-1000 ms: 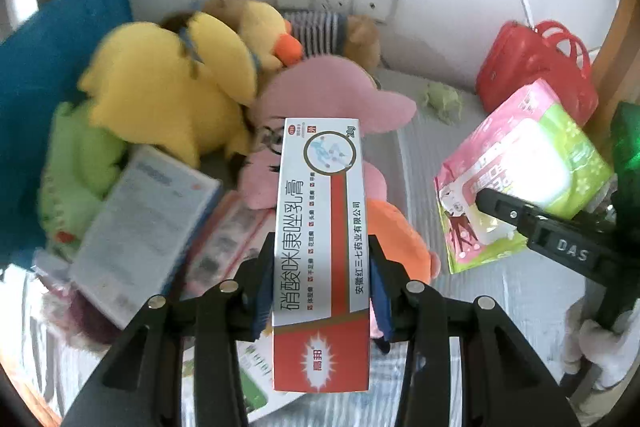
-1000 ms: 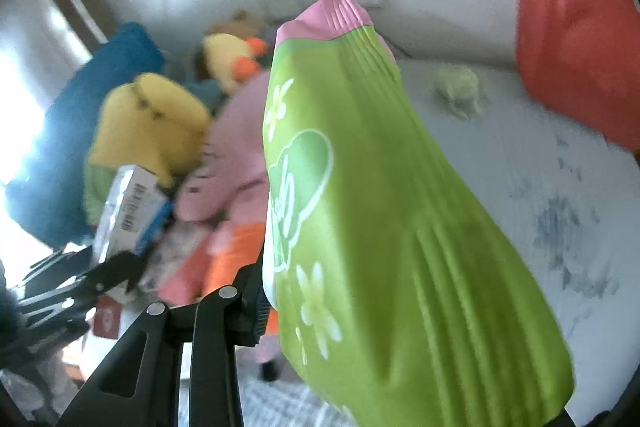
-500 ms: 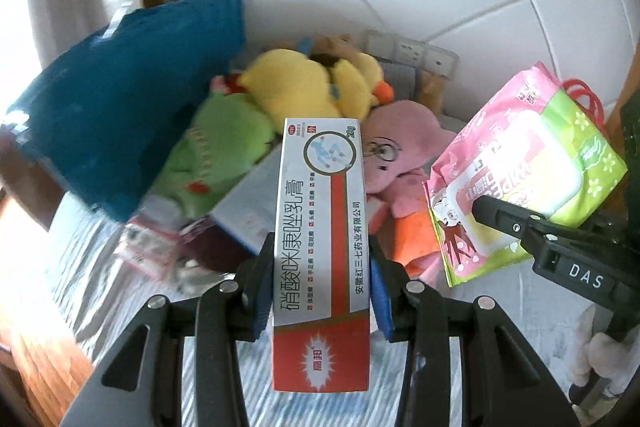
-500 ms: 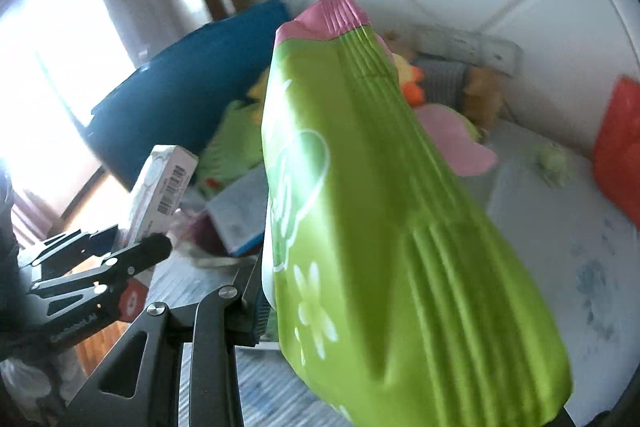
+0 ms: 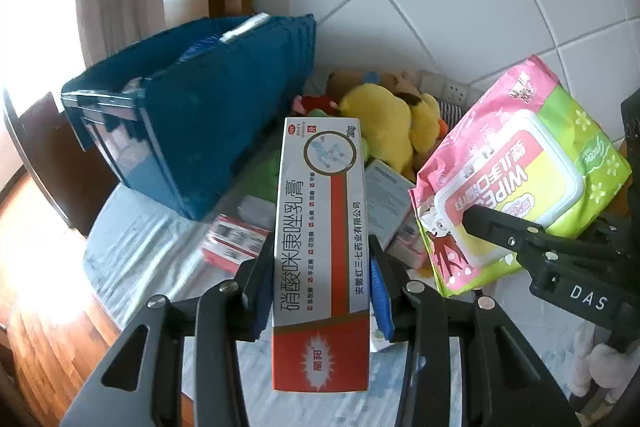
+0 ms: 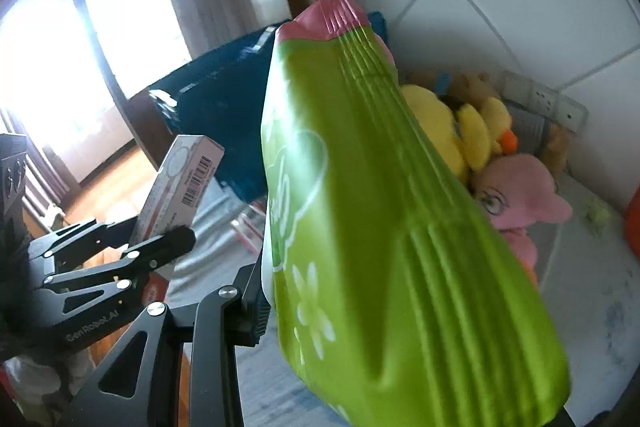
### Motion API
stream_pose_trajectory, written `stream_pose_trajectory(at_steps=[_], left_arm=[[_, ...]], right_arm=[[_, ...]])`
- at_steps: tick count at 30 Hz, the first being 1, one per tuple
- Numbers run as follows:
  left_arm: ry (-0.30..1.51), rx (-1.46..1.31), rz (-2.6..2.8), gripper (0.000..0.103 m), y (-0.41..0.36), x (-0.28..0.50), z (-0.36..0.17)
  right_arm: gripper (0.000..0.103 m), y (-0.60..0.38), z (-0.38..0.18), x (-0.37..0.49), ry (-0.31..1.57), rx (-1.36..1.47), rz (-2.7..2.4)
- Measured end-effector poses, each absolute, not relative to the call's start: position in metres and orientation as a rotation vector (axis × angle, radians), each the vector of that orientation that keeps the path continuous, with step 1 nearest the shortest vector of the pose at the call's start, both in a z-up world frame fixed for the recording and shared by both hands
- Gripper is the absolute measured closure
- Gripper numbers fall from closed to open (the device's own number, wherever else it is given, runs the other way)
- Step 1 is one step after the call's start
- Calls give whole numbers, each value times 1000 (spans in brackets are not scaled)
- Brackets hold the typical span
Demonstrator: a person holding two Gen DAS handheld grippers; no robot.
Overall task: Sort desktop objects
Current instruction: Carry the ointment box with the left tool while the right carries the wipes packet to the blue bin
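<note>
My left gripper [image 5: 320, 283] is shut on a white and red ointment box [image 5: 320, 227] and holds it upright above the table. The box also shows in the right wrist view [image 6: 180, 183], with the left gripper [image 6: 160, 239] at the lower left. My right gripper is shut on a pink and green wet wipes pack [image 6: 384, 227], which fills that view and hides the right finger. In the left wrist view the pack [image 5: 516, 179] hangs at the right, pinched by the right gripper [image 5: 500, 231]. A blue fabric bin [image 5: 192, 139] stands at the left, ahead of both grippers.
Plush toys sit against the tiled wall: a yellow duck [image 5: 392, 123] and a pink doll [image 6: 520, 195]. Small boxes [image 5: 232, 243] lie on the white tablecloth [image 5: 140, 247] under the ointment box. A wall socket [image 6: 552, 103] is behind the toys. The table edge and wooden floor [image 5: 40, 291] are at the left.
Both grippers have swung left with their loads. The blue bin and window have come into view; the red basket has left the left view.
</note>
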State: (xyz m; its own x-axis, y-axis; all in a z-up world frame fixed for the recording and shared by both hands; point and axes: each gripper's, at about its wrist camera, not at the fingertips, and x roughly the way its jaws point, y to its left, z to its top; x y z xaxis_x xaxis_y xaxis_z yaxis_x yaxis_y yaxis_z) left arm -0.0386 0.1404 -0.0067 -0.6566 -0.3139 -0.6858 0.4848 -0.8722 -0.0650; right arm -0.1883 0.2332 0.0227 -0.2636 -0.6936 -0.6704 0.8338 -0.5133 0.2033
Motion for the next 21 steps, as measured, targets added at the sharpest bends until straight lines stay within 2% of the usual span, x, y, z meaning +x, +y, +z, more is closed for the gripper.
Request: stream_pose_trajectory(at_steps=[9,21], left_arm=[[276,939,-2518,63,49,7,14],[263,721,-2450,63,-64,14,65]], right_arm=[[68,148,41,-136,181,828,-1919],[68,30,97,-155,188,638,-1848]])
